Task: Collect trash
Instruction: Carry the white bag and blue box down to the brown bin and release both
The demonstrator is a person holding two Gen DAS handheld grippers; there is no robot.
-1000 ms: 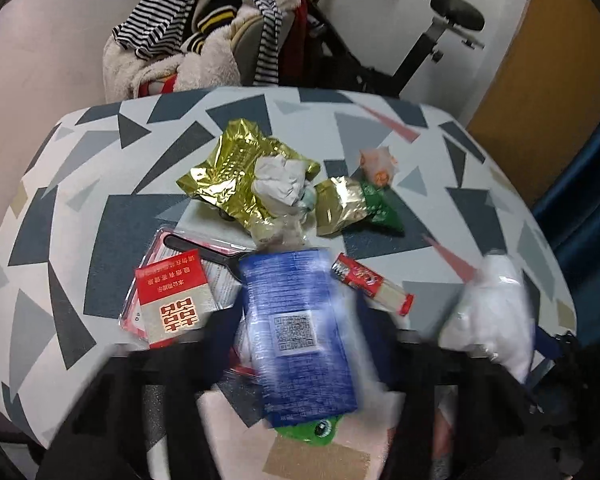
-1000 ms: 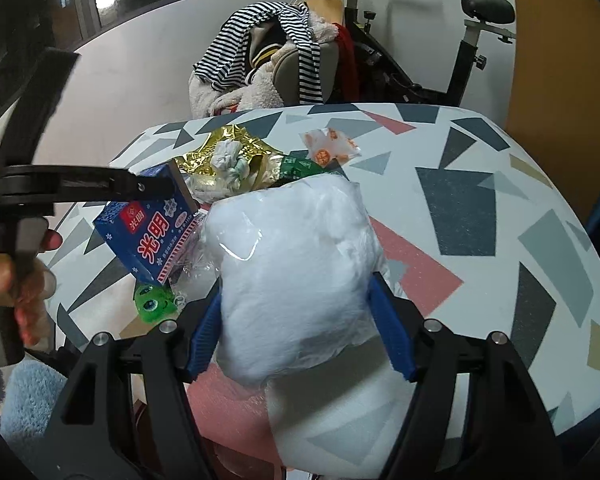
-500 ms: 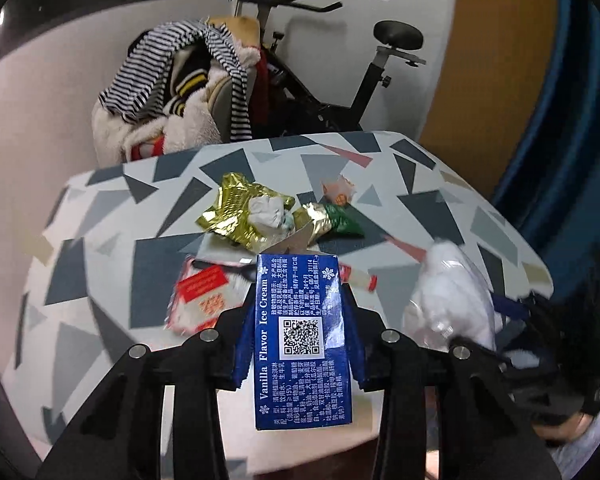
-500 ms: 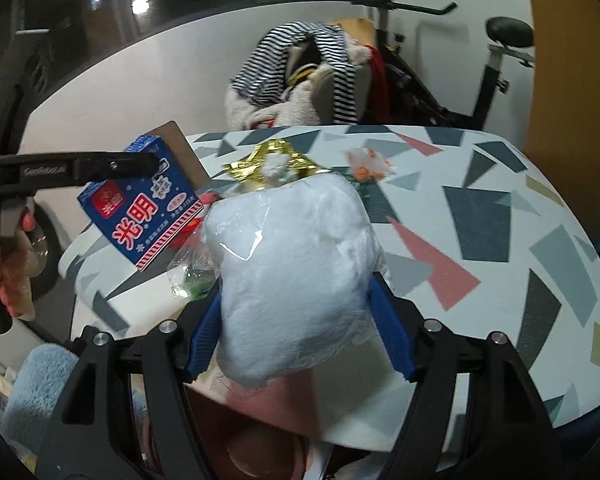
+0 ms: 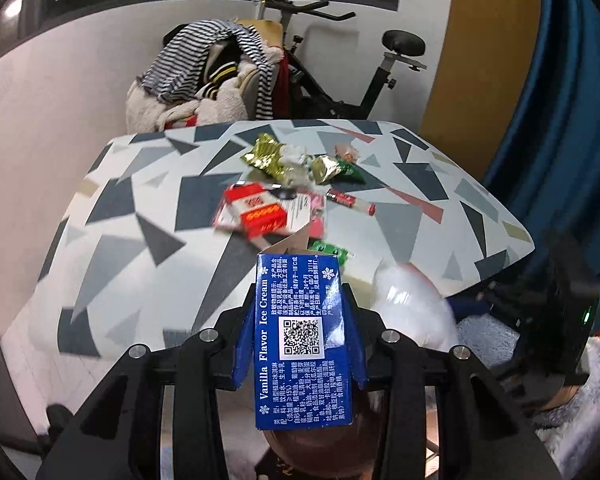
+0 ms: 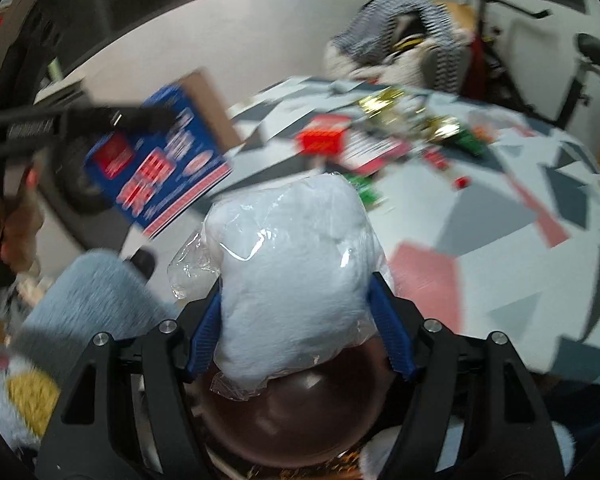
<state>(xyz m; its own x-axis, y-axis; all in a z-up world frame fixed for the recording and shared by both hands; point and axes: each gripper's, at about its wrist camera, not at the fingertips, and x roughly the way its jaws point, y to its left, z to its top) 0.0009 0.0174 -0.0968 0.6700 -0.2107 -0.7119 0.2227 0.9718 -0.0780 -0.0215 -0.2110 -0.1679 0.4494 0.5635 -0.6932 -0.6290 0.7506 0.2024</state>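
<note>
Since a second earlier both grippers had pulled back off the table (image 5: 148, 216) and over a brown bin (image 6: 292, 420) below. Left gripper (image 5: 300, 336) pinched the blue ice cream box (image 5: 302, 344); right gripper (image 6: 298, 320) squeezed the white stuffed plastic bag (image 6: 296, 276) between spread pads. Risk: the bag bulges wider than the bin mouth and could catch the rim or spill on release; the tall box could tip out. Remaining wrappers (image 5: 296, 160) sat at 12 o'clock on the table. Bin depth and contents were hidden; the right view was motion-blurred.

Wrapper clutter (image 5: 296, 184) mid-table (image 5: 140, 216); bare left side
</note>
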